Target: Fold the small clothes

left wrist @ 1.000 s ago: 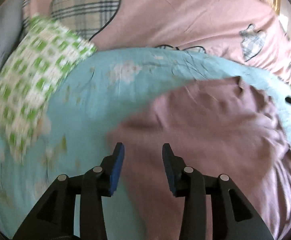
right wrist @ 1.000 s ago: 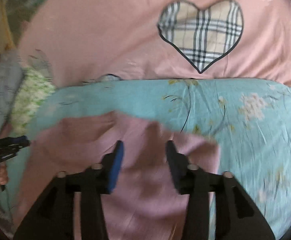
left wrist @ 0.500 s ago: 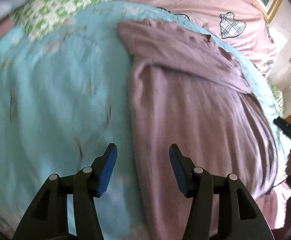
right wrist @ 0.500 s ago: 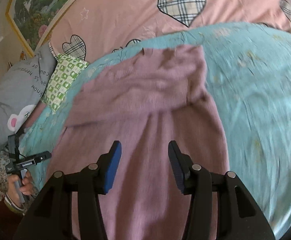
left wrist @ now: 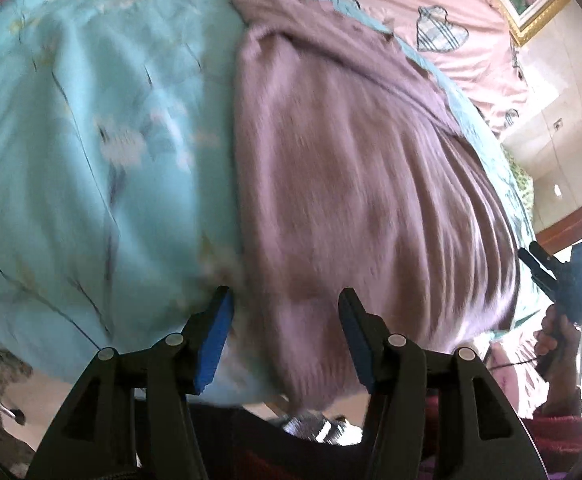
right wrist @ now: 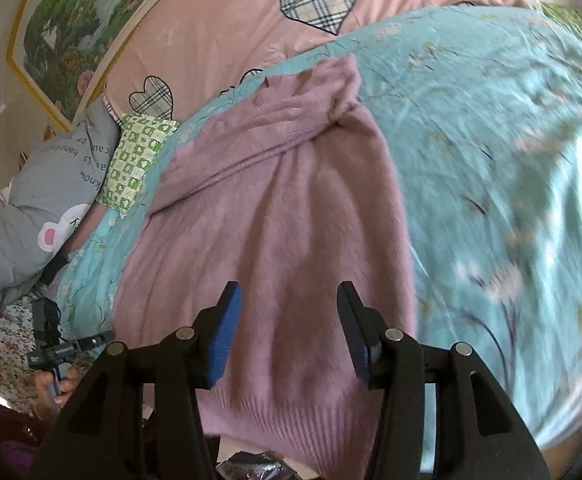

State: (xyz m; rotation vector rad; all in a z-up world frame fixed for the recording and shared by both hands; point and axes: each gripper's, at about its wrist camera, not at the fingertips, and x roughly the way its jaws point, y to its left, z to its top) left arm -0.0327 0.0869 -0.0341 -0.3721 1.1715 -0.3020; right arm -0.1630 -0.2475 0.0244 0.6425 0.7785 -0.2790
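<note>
Home bedroom. Bed with a teal floral quilt; beyond it a pink heart-print sheet, beside it a grey pillow. Framed landscape painting on the wall behind the quilt.

A bed filled most of the room. A teal floral quilt covered its near part, and beyond it lay a pink sheet printed with plaid hearts. Against the wall behind the bed hung a landscape painting in a gold frame. A green checked pillow sat at the quilt's edge, just beside a grey cushion with lettering. A floral cloth lay below the cushion. The cream wall was bright with daylight, and a brown wooden edge ran beneath it.
</note>
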